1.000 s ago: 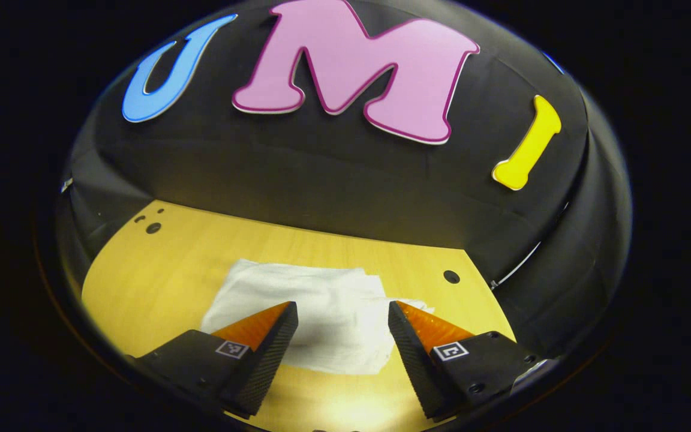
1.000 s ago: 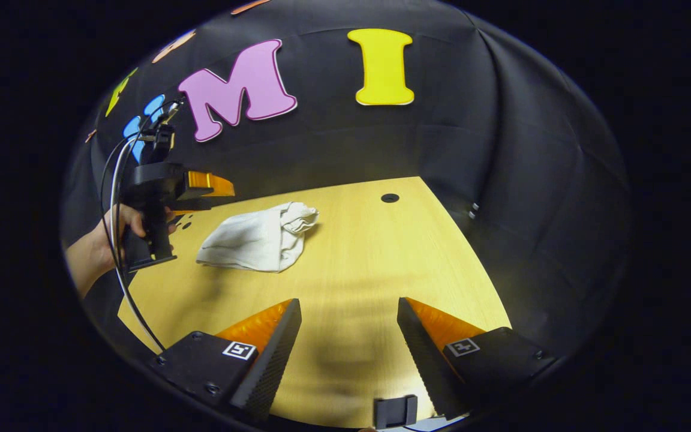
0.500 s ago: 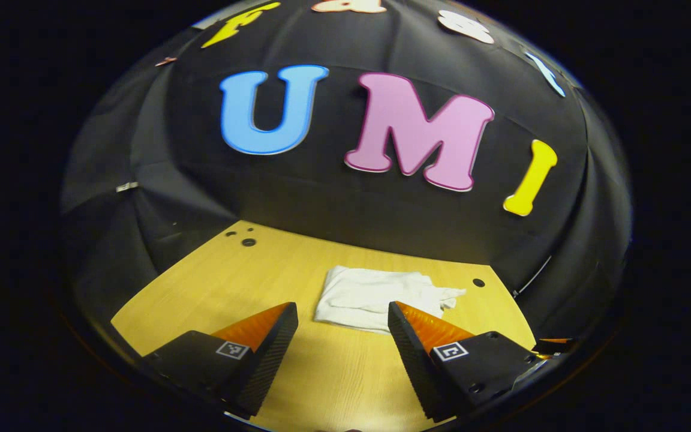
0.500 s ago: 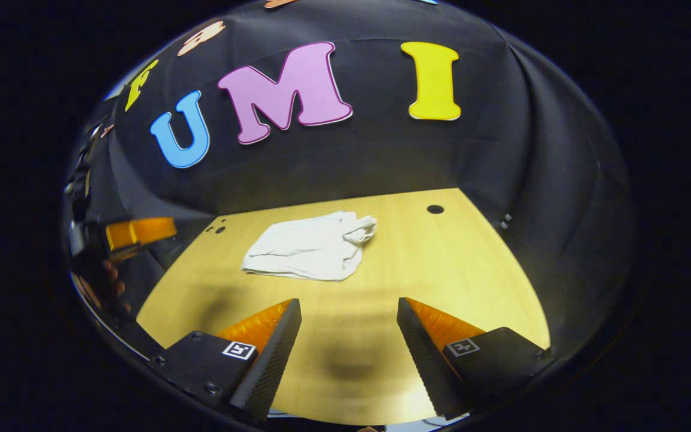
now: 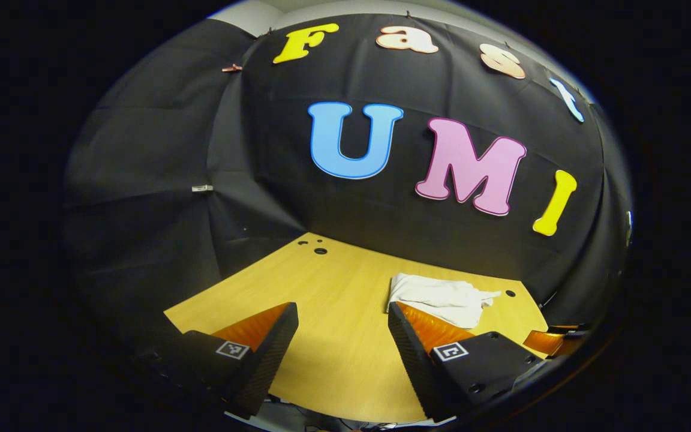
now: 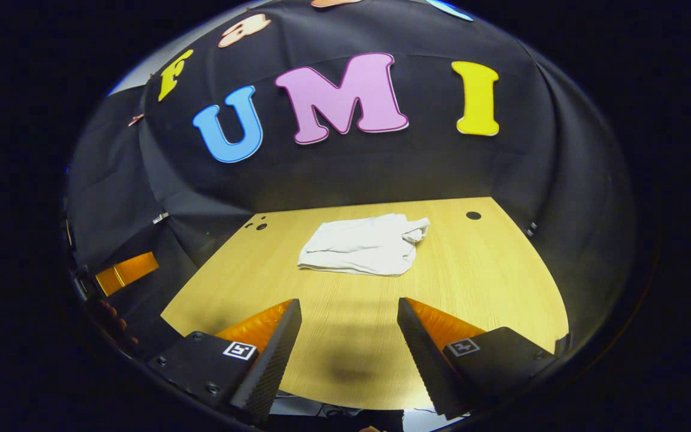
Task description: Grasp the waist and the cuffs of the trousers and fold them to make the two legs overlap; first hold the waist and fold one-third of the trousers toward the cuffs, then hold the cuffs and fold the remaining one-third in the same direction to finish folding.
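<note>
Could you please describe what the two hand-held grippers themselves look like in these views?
Each hand-held gripper, left and right, has two wedge-shaped fingers tapering to a point, with finely ribbed inner faces. Each finger sits on a black angular block with screw heads and a small square black-and-white marker on top.

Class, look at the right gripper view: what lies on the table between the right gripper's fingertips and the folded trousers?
Nothing: in the right gripper view, only bare wooden table separates the open right gripper from the folded trousers.
</note>
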